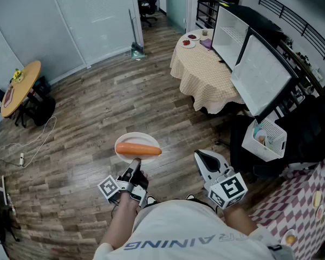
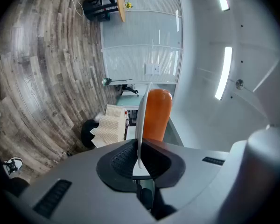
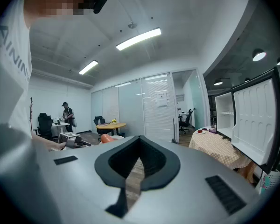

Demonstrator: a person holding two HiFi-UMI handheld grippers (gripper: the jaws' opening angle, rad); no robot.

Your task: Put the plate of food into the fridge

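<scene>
A white plate (image 1: 129,140) carries a long orange piece of food (image 1: 138,149) and hangs over the wood floor in front of me. My left gripper (image 1: 135,168) is shut on the plate's near rim. In the left gripper view the plate (image 2: 141,118) shows edge-on between the pads, with the orange food (image 2: 157,113) beyond it. My right gripper (image 1: 202,157) sits to the plate's right, shut and holding nothing. The fridge (image 1: 258,72) stands at the right with both white doors open. In the right gripper view the fridge (image 3: 247,118) lies ahead on the right.
A round table with a beige checked cloth (image 1: 203,69) and small dishes stands left of the fridge. A white basket (image 1: 266,140) sits below the fridge door. A round wooden table (image 1: 20,86) and cables are at the far left. A person (image 3: 66,115) stands far off.
</scene>
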